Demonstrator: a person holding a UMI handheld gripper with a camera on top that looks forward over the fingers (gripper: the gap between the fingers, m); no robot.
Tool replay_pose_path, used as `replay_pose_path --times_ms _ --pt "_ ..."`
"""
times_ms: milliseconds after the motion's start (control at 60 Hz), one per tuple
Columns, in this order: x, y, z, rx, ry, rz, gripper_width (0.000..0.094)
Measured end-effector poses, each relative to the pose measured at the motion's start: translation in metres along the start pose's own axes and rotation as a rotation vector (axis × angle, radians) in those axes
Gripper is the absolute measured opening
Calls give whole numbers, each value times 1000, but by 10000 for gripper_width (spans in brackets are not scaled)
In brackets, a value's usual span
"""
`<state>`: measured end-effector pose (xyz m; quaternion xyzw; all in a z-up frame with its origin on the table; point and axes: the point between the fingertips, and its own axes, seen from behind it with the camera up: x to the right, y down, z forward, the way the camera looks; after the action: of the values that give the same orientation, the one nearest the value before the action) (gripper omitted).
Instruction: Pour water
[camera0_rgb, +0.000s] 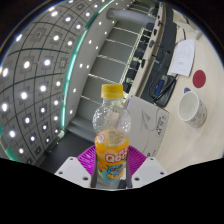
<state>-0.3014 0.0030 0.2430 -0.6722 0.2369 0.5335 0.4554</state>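
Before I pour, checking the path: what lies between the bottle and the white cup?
In the gripper view, a white carton stands between the bottle, which is between the jaws, and the white cup.

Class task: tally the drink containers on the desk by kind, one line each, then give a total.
Bottles: 1, the yellow-capped bottle between the gripper fingers.
Mugs: 1, the white mug beyond them.
Total: 2
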Motion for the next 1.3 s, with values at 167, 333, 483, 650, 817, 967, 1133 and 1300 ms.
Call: replay_pose_path --times_ms 167,333,483,650,817,967,1133,1300 --pt "27 -37 33 44 -55 465 400" --pt "58 -46 49 76 -76 768 401" --pt "86 -47 54 96 -61 909 400" --pt "88 -40 54 53 -26 836 401" --pt "74 -54 45 -20 58 381 402" --pt "54 -121 32 12 111 -158 403" --pt "74 -206 16 66 227 -675 402" --pt "150 -262 7 34 395 -1047 402"
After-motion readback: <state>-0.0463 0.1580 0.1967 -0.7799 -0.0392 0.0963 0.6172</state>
